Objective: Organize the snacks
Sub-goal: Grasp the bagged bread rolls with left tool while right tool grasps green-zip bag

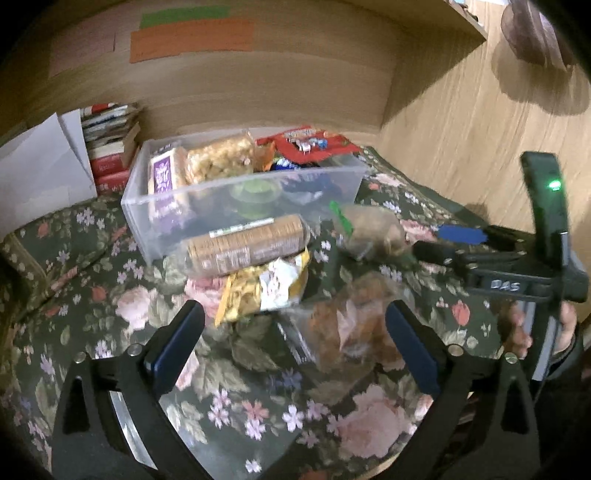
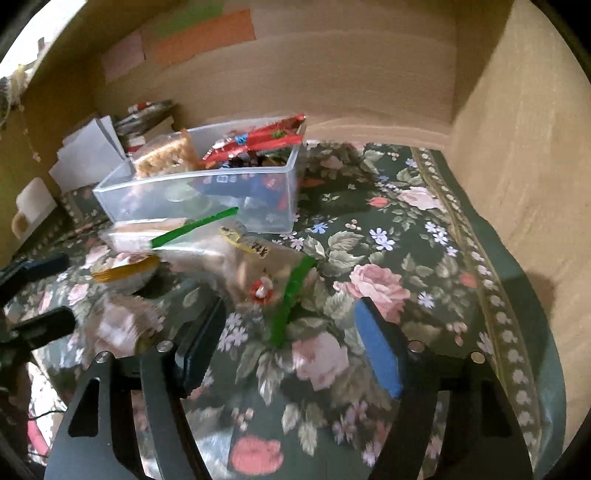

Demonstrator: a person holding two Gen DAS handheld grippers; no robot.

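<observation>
A clear plastic box on the floral cloth holds a purple cracker pack, a puffed-snack bag and a red bag. In front of it lie a biscuit roll and a yellow packet. My left gripper is open, with a clear bag of brown snacks lying between its fingers, untouched. My right gripper is open over the green zip edge of a clear bag; its pads stand apart from it. The left view shows that gripper beside this bag.
Wooden walls close the alcove at the back and right, with a shelf overhead. A stack of books and a white box stand left of the plastic box. A hand holds the right gripper.
</observation>
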